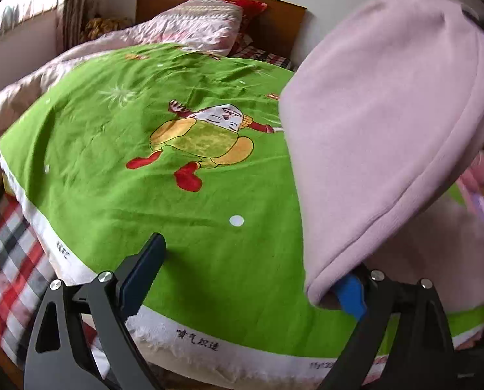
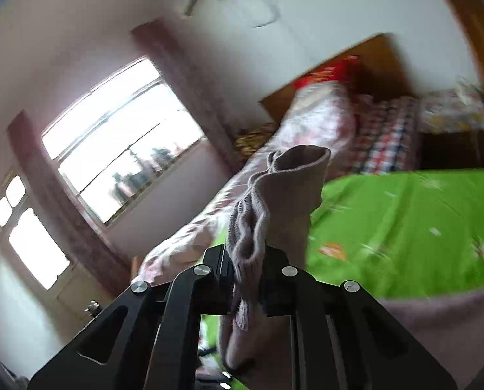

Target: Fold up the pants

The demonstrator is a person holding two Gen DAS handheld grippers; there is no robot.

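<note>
While the left gripper (image 1: 248, 276) stands spread over the green blanket (image 1: 144, 149) at the frame's lower left, the pink pants (image 1: 381, 130) hang at the right, draped across its right finger (image 1: 350, 294). In the right wrist view, the right gripper (image 2: 246, 276) pinches the pants' bunched edge at centre.

Pants (image 1: 381, 123) noted as pale pink; blanket (image 1: 137, 149) bright green — cartoon figure (image 1: 202, 143) printed (yellow, red boots); sheet (image 1: 4, 253) red-checked.
</note>
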